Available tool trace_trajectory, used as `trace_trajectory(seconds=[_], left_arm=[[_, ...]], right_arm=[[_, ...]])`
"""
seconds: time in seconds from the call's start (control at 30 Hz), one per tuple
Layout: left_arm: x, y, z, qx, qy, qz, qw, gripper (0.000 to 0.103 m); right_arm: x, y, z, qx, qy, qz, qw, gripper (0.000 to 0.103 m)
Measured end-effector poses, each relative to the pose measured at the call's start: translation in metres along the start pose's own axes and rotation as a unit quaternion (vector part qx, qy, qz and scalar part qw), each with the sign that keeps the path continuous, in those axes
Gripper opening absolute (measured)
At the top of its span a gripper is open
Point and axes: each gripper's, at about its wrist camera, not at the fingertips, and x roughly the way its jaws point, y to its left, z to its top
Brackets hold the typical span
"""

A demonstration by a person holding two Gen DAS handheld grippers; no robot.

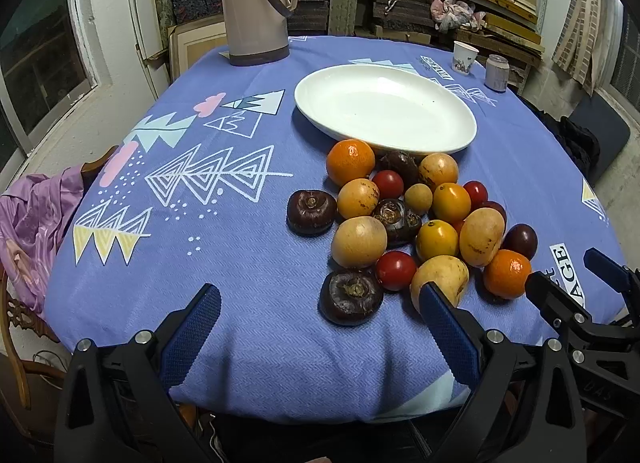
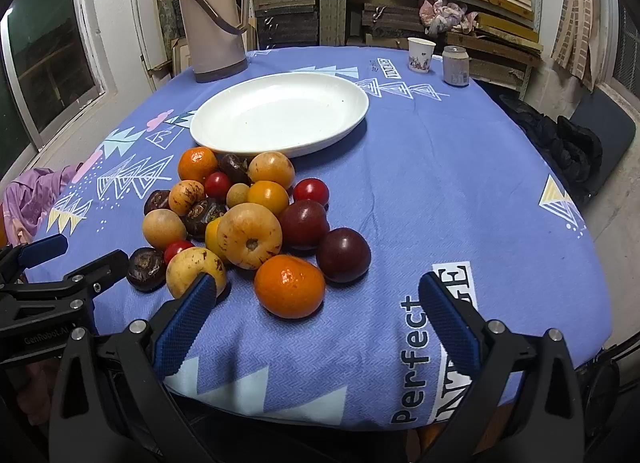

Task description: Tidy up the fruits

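Observation:
A heap of fruit lies on the blue tablecloth just in front of an empty white plate: oranges, yellow-brown round fruits, small red tomatoes, dark plums and dark water chestnuts. My left gripper hangs open near the table's front edge, a dark water chestnut between its fingers. In the right wrist view the heap sits below the plate. My right gripper is open, with the nearest orange between its fingertips, untouched. Each gripper shows at the edge of the other's view.
A beige thermos stands at the table's far left. A paper cup and a small can stand at the far right. A purple cloth drapes over a wooden chair on the left. Dark clothing lies on a seat at right.

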Motion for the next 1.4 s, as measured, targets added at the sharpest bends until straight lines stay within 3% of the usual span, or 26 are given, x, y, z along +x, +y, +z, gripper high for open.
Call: trace_trajectory(seconds=[0.47, 0.67, 0.8, 1.1, 1.17, 1.23, 1.4], left_arm=[[0.002, 0.001, -0.005, 0.003, -0.003, 0.004, 1.0, 0.1], [-0.002, 0.005, -0.005, 0.041, -0.035, -0.03, 0.9981, 0.099], [0.01, 0.005, -0.011, 0.078, -0.02, -0.058, 0.9951, 0.099], [0.038, 0.012, -0.013, 0.077, 0.025, -0.09, 0.9927, 0.099], [0.043, 0.013, -0.014, 0.083, 0.031, -0.098, 0.9912, 0.097], [0.048, 0.015, -0.014, 0.09, 0.034, -0.105, 0.9898, 0.088], [0.061, 0.017, -0.011, 0.091, 0.042, -0.104, 0.9895, 0.088]], right_arm=[[-0.002, 0.001, -0.001, -0.012, -0.009, 0.001, 1.0, 0.099], [-0.009, -0.001, -0.004, -0.057, -0.032, 0.03, 0.997, 0.099], [-0.008, -0.008, -0.007, -0.078, -0.032, 0.044, 0.995, 0.099], [0.005, -0.022, -0.012, -0.069, -0.016, 0.097, 0.993, 0.099], [0.007, -0.02, -0.012, -0.077, -0.017, 0.1, 0.992, 0.099], [0.01, -0.019, -0.011, -0.082, -0.016, 0.1, 0.991, 0.099], [0.016, -0.017, -0.01, -0.104, -0.018, 0.089, 0.99, 0.099]])
